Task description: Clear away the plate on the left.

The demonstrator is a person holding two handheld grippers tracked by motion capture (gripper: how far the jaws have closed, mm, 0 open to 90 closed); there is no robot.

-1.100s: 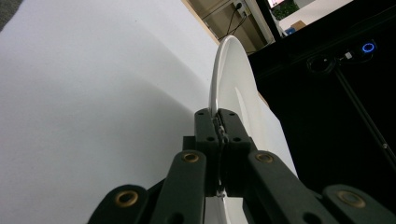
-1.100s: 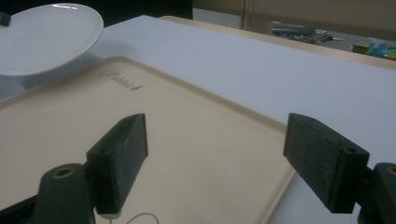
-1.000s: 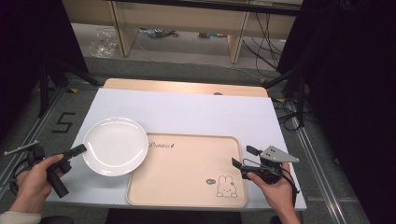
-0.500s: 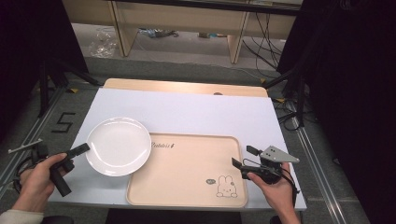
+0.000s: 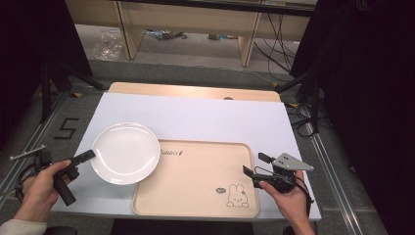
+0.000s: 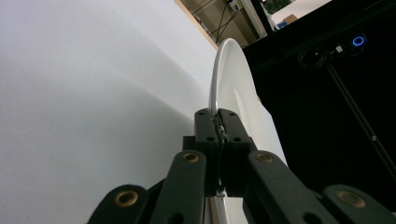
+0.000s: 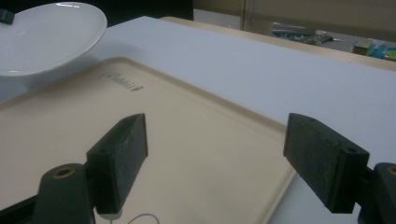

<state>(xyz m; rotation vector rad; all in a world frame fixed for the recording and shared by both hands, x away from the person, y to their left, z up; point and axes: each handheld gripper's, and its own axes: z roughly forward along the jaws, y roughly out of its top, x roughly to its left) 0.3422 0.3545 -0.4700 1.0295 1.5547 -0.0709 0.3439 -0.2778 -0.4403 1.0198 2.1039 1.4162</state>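
A white plate (image 5: pixel 125 152) hangs a little above the white table, its right edge over the left rim of a beige tray (image 5: pixel 195 176). My left gripper (image 5: pixel 88 155) is shut on the plate's left rim. In the left gripper view the jaws pinch the plate (image 6: pixel 233 93) edge-on. My right gripper (image 5: pixel 256 165) stands open at the tray's right edge, nothing between its pads (image 7: pixel 119 158). The right gripper view looks over the tray (image 7: pixel 140 135) toward the plate (image 7: pixel 46 35).
The tray bears a rabbit drawing (image 5: pixel 237 196) near its front right corner. A wooden board (image 5: pixel 195 91) lies along the table's far edge. Shelving and cables (image 5: pixel 274 34) stand on the floor beyond.
The left gripper has carried the plate to the right, so that its edge now overlaps the tray's left rim. The right gripper has not moved.
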